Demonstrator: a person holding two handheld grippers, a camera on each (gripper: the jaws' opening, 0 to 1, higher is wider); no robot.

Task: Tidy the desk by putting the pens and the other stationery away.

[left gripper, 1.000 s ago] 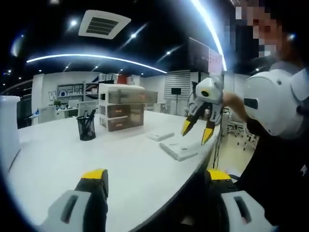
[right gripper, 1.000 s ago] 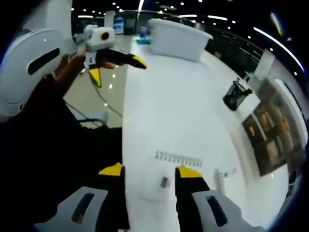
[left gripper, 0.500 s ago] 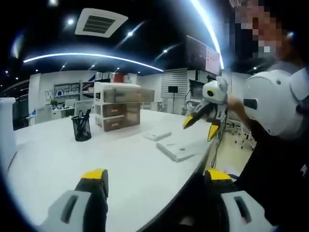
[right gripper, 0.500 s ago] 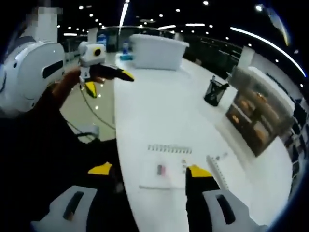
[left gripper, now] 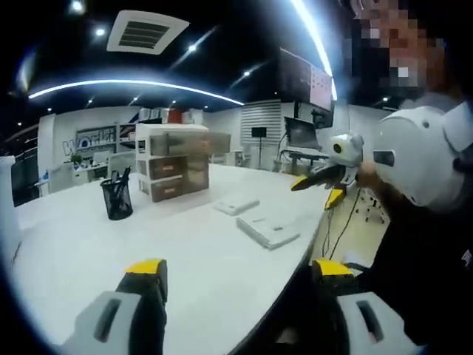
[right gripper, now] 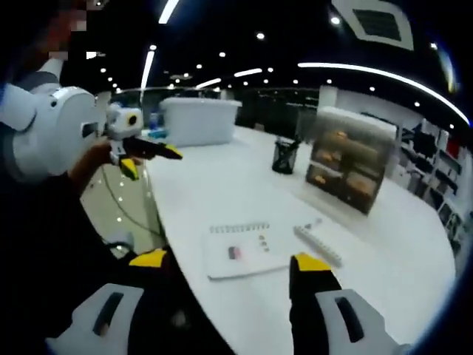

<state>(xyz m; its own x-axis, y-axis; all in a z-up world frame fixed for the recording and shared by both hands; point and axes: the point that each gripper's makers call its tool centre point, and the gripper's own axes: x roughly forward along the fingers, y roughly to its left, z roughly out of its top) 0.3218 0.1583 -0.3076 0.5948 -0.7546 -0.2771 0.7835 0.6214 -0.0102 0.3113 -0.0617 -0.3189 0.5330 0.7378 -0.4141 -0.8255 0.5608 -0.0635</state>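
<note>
A white spiral notebook [right gripper: 240, 250] with small items on its cover lies near the white desk's [right gripper: 214, 192] edge, also seen as the notebook [left gripper: 267, 229]. A white ruler [right gripper: 318, 244] lies beside it. A black mesh pen cup [left gripper: 117, 198] holding pens stands farther back, also seen as the pen cup [right gripper: 282, 157]. My left gripper [left gripper: 238, 270] hovers open above the desk's near edge, holding nothing. My right gripper [right gripper: 230, 260] is open just short of the notebook, empty. Each shows in the other's view: right gripper [left gripper: 314, 192], left gripper [right gripper: 151, 164].
A translucent drawer unit [left gripper: 174, 161] stands behind the pen cup, seen too as the drawer unit [right gripper: 347, 170]. A large white bin [right gripper: 199, 120] sits at the desk's far end. A flat white item [left gripper: 236, 205] lies past the notebook. The person [left gripper: 421, 185] stands off the desk's edge.
Both views have swung with the hands; the right gripper view has levelled out. In the left gripper view the right gripper has drifted right and lower, off the desk's edge. Both stay open.
</note>
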